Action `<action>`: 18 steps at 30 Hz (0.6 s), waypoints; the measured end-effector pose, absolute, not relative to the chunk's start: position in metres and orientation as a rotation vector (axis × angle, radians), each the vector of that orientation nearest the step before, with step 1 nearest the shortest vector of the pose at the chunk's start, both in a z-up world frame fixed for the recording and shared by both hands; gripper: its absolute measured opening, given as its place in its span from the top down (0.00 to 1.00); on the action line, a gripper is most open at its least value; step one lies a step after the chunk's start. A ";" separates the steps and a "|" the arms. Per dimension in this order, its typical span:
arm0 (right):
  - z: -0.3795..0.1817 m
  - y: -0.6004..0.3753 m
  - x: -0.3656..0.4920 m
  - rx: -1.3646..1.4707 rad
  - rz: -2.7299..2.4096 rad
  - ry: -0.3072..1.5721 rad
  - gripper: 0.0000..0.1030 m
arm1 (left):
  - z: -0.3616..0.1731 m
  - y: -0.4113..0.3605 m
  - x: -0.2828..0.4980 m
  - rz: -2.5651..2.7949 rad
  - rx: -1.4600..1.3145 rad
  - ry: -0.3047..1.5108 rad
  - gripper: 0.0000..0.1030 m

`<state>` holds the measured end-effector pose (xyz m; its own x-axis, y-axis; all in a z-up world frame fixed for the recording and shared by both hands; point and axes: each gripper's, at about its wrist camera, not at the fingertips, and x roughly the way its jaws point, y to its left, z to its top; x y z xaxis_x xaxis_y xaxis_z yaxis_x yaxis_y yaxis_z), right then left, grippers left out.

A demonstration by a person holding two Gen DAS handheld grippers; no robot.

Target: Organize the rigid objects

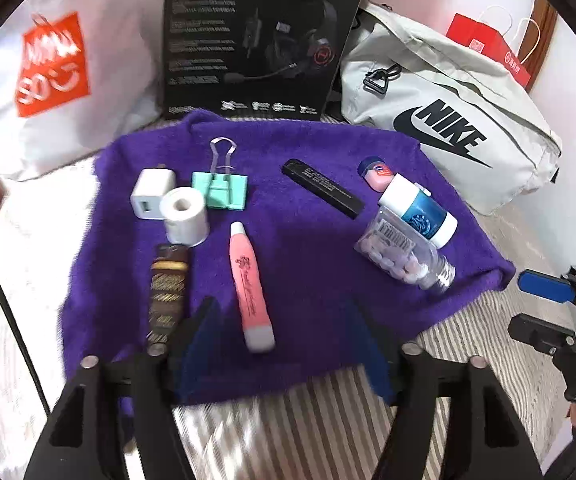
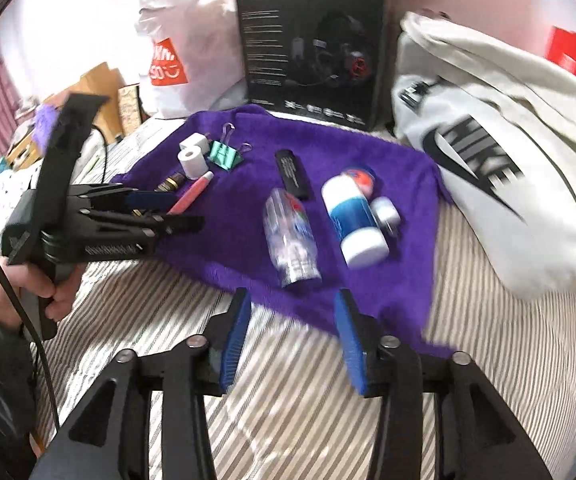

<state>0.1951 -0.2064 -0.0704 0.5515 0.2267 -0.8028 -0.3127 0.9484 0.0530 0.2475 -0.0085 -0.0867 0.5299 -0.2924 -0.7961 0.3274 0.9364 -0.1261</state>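
A purple towel (image 1: 308, 200) carries a white charger (image 1: 149, 194), a white tape roll (image 1: 183, 216), a mint binder clip (image 1: 221, 190), a black stick (image 1: 322, 188), a brown patterned tube (image 1: 167, 284) and a pink tube (image 1: 247, 284). At its right lie a clear pill bottle (image 1: 404, 252), a white-and-blue bottle (image 1: 418, 210) and a small pink jar (image 1: 376, 172). My left gripper (image 1: 281, 332) is open, with the pink tube's near end lying loose between its fingers. My right gripper (image 2: 292, 320) is open and empty at the towel's near edge, just short of the pill bottle (image 2: 292, 236).
A black headset box (image 1: 255, 36) stands behind the towel, with a white shopping bag (image 1: 51, 64) to its left and a grey Nike bag (image 1: 448, 120) to its right. Red paper bags (image 1: 488, 48) stand at the back. Striped bedding (image 1: 308, 420) lies under everything.
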 end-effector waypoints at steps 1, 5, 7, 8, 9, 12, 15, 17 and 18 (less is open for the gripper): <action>-0.071 -0.208 0.189 -0.085 0.299 0.931 0.52 | -0.082 -0.009 0.240 -0.352 0.045 0.937 0.26; -0.072 -0.213 0.171 -0.044 0.232 0.919 0.41 | -0.067 -0.007 0.209 -0.352 0.036 0.913 0.15; -0.070 -0.214 0.162 -0.036 0.193 0.908 0.37 | -0.061 -0.008 0.194 -0.323 0.061 0.905 0.08; -0.068 -0.215 0.158 -0.022 0.179 0.900 0.34 | -0.058 -0.008 0.185 -0.296 0.075 0.890 0.04; -0.066 -0.217 0.155 0.004 0.171 0.892 0.30 | -0.056 -0.008 0.178 -0.280 0.083 0.879 0.01; -0.058 -0.218 0.143 0.063 0.155 0.872 0.12 | -0.048 -0.006 0.159 -0.247 0.069 0.856 0.00; -0.053 -0.216 0.133 0.051 0.103 0.858 0.09 | -0.043 -0.006 0.144 -0.211 0.074 0.862 0.00; -0.052 -0.215 0.127 0.066 0.099 0.866 0.04 | -0.039 -0.005 0.133 -0.177 0.067 0.851 0.00; -0.052 -0.215 0.124 0.075 0.103 0.870 0.01 | -0.037 -0.005 0.128 -0.169 0.055 0.844 0.00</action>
